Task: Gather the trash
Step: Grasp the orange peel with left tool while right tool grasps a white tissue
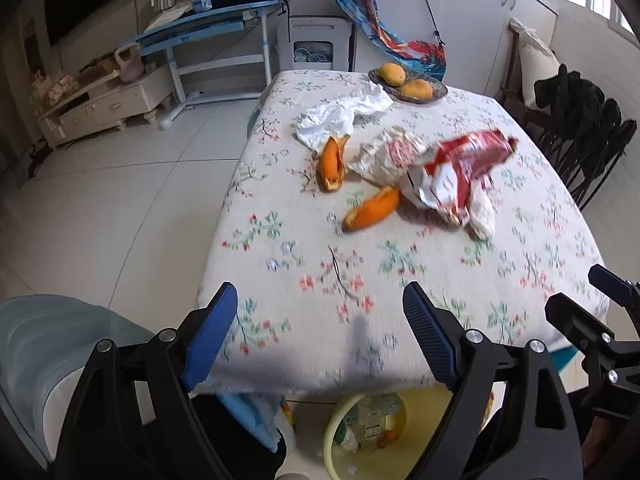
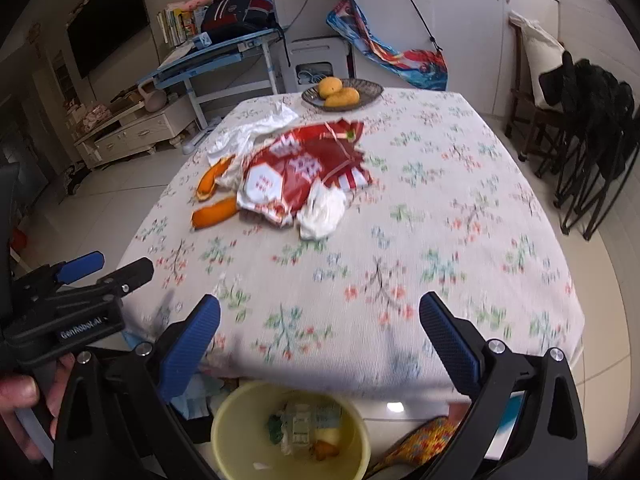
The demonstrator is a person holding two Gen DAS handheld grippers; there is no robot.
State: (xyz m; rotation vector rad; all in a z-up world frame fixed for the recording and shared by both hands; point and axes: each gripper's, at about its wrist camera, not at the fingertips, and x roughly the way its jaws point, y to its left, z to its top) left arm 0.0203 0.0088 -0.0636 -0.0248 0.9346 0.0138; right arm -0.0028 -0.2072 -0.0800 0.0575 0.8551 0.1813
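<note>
While both claws hang wide open and empty over the near edge, the litter lies ahead of them at mid-cloth.
Tabletop: covered with a floral cloth; the trash is grouped toward its middle, well beyond both claws.
Bin: pale yellow, on the floor below the near edge, between and under the right claw's fingers in that view; scraps already lie inside.
Red wrapper: crumpled, the largest piece, straight ahead of the right claw and apart from it.
White paper: rumpled, farther back, near the fruit basket.
Orange peels: two, left of the wrapper; the nearer one lies ahead of the left claw, not touching.
Left claw: spread wide, gripping nothing.
Right claw: spread wide, gripping nothing.
</note>
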